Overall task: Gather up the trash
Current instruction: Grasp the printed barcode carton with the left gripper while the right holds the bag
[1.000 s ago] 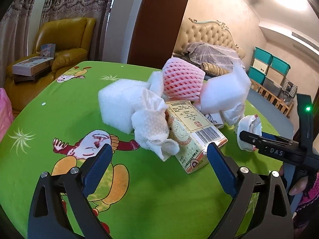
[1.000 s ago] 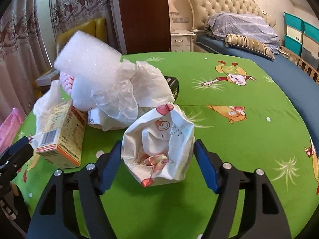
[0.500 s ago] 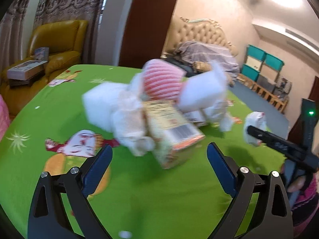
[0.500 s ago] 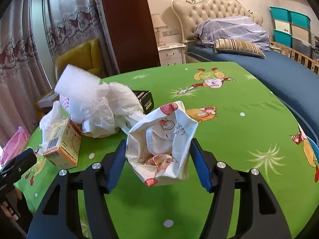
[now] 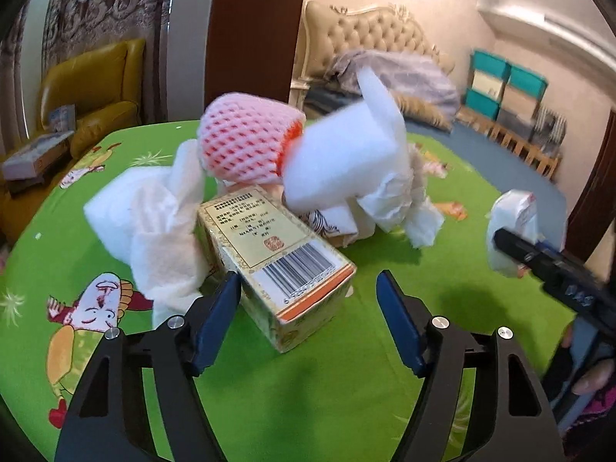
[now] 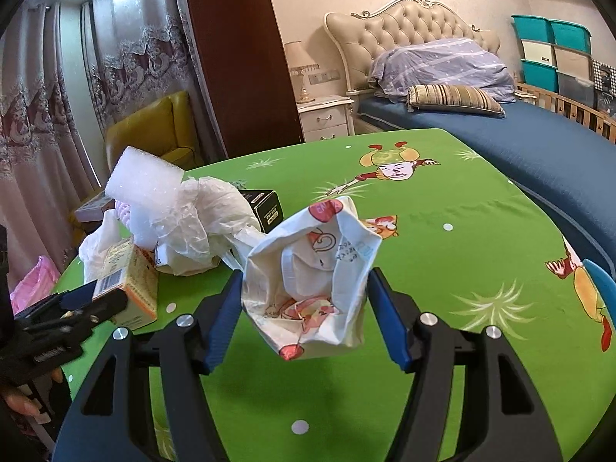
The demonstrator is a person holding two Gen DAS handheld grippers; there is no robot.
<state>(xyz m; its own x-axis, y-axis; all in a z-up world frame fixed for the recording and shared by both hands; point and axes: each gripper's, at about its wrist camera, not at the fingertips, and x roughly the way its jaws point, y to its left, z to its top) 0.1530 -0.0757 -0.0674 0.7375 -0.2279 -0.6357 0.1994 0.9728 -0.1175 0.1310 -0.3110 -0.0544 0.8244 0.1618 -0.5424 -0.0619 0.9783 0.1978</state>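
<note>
A crumpled printed paper bag (image 6: 312, 277) is clamped between the right gripper (image 6: 306, 308) fingers, low in the frame's centre. The left gripper (image 5: 308, 308) is spread wide around the near end of a yellow carton (image 5: 277, 265), at the frame's centre, beside white foam blocks (image 5: 346, 165) and tissue (image 5: 161, 238).

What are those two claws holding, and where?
Right gripper pinches the crumpled bag by its sides. Left gripper holds nothing.

green cartoon tablecloth (image 6: 462, 238), yellow carton (image 5: 277, 258), foam block (image 5: 346, 161), black box (image 6: 267, 206)
</note>
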